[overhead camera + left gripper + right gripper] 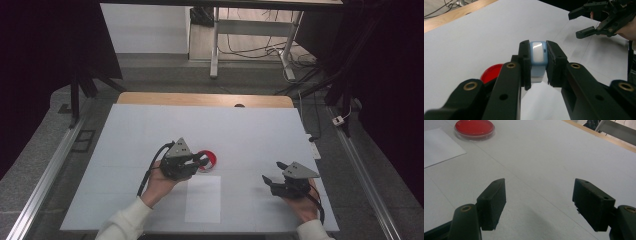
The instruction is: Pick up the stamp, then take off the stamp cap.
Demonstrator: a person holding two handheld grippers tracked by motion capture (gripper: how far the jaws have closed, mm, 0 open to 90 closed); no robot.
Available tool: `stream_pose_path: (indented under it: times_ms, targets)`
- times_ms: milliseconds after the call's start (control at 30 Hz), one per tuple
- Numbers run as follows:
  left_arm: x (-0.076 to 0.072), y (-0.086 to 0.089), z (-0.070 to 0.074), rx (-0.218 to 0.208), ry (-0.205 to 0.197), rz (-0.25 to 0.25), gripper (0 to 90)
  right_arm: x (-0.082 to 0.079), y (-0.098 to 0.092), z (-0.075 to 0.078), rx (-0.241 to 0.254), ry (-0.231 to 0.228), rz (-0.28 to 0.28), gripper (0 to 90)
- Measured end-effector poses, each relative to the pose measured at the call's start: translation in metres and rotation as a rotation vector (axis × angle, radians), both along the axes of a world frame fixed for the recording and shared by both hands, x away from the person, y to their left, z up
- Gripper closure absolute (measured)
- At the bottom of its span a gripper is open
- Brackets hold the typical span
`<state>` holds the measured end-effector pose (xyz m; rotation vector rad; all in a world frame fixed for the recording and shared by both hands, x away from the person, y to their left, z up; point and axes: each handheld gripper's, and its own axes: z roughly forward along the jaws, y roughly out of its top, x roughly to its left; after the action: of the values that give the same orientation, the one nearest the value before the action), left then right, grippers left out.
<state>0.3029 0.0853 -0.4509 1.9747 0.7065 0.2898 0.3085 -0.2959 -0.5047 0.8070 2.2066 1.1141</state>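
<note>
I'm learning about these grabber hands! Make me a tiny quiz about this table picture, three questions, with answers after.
1. True or false: the left gripper is pinching a small blue and white block between its fingers.
2. What colour is the round dish on the table? A green, B red, C yellow.
3. Fill the gap: the fingers of the right gripper stand wide ____ with nothing between them.

Key: 1 true; 2 B; 3 open.
</note>
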Motion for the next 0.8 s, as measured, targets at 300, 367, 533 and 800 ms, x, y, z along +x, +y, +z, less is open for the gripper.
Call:
stream_pose_path:
  times_ms: [300,367,533,800]
  targets:
    - [0.0014,0.0003,-0.0004,0.000,0.002,0.003,75.4,-0.0005,0.0000,0.0003,-0.009,-0.001,0.001,26.8]
    - [0.0013,0.0002,-0.0004,0.000,0.002,0.003,75.4,-0.0004,0.0006,-0.0002,-0.005,-0.004,0.001,26.8]
    - [0.0012,0.0002,-0.0003,0.000,0.001,0.003,75.4,-0.0012,0.0013,0.0002,-0.005,-0.005,0.003,26.8]
    - [0.0015,0.0004,-0.0006,0.001,0.002,0.002,75.4,-0.0026,0.0062,0.0009,0.005,-0.012,0.013,26.7]
